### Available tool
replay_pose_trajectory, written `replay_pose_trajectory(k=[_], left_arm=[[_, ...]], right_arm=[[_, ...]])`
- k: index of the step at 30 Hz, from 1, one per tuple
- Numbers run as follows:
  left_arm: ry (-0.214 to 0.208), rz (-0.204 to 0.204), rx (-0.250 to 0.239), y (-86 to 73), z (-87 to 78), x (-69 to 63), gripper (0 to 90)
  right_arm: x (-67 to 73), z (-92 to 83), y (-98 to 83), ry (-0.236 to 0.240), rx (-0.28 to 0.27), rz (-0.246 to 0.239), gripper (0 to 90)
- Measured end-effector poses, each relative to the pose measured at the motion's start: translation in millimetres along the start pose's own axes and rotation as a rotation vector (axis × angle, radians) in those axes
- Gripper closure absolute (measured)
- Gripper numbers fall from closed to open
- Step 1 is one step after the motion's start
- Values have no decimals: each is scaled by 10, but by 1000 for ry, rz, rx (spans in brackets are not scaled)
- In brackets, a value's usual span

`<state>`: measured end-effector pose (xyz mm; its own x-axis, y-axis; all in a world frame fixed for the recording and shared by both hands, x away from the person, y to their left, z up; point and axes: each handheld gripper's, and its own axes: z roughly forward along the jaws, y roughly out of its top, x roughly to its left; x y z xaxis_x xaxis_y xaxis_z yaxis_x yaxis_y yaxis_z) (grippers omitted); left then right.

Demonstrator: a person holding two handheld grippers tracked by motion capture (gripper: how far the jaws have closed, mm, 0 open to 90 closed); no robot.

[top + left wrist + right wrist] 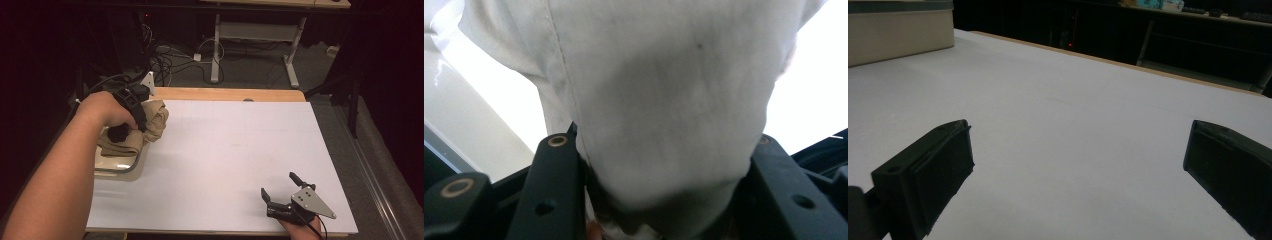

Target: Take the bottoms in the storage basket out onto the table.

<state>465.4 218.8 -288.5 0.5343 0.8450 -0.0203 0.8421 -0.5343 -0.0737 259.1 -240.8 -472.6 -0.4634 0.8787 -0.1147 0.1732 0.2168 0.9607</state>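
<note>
Item: beige cloth (150, 122), bunched, at tabletop (225, 150) ten o'clock, over tray (120, 167) rim.
My left gripper (131, 111): fingers clenched on cloth.
My right gripper (281, 189): five o'clock, fingers released, well apart from cloth; left nearer.

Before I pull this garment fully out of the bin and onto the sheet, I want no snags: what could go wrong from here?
The left gripper is shut on a bunched fold of the beige garment, so layers could slip free. Part of it still lies in the bin at the table's left edge; a pull might drag or tip the bin. The right gripper rests open, far away, and cannot steady anything.
</note>
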Motion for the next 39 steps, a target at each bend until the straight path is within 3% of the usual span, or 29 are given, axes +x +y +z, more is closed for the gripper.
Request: replay_pose_trajectory(k=[20,23,33,39], left_arm=[[21,56,-19,131,-154,-321,542],[32,75,-26,179,-165,-434,542],[19,129,-44,323,-123,-669,542],[0,167,-57,460,4,-848,541]], right_arm=[[-8,-37,6,-6,-5,9,5],[-14,-41,10,-8,-9,12,5],[-14,-48,15,-2,-11,11,5],[-27,-63,14,-6,-13,17,5]])
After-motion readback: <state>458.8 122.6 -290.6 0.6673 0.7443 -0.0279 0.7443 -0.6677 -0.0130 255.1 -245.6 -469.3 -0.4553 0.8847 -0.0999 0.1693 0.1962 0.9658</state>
